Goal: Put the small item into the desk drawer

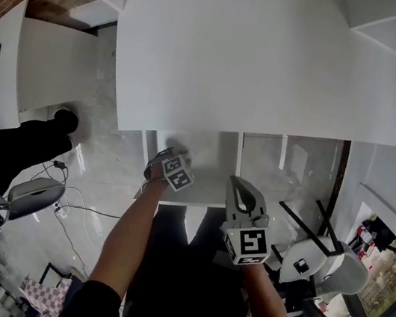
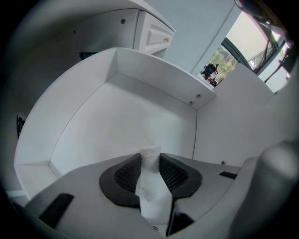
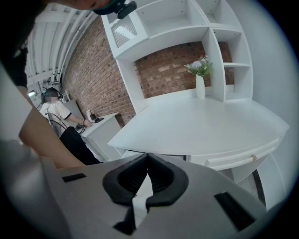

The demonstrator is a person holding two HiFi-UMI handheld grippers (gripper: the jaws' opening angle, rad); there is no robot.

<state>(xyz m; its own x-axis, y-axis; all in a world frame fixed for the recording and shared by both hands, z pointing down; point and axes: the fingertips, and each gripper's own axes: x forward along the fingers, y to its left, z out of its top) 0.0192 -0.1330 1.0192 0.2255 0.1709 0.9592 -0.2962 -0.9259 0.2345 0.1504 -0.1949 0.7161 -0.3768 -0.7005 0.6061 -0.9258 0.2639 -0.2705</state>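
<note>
Small white item [image 2: 152, 196] in left tool [image 2: 149, 157], above drawer [image 2: 112, 126]

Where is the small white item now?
The item is clamped in the left gripper, bottom centre of the left gripper view, over the open drawer.

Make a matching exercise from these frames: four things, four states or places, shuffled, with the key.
1. left gripper
2. right gripper
3. drawer
4. vase

A. stands on the desk top, holds flowers
B. jaws together, nothing between them
C. open, white inside
D. jaws closed on the small white item

Pairs: 1-D, 2-B, 3-C, 4-A
</note>
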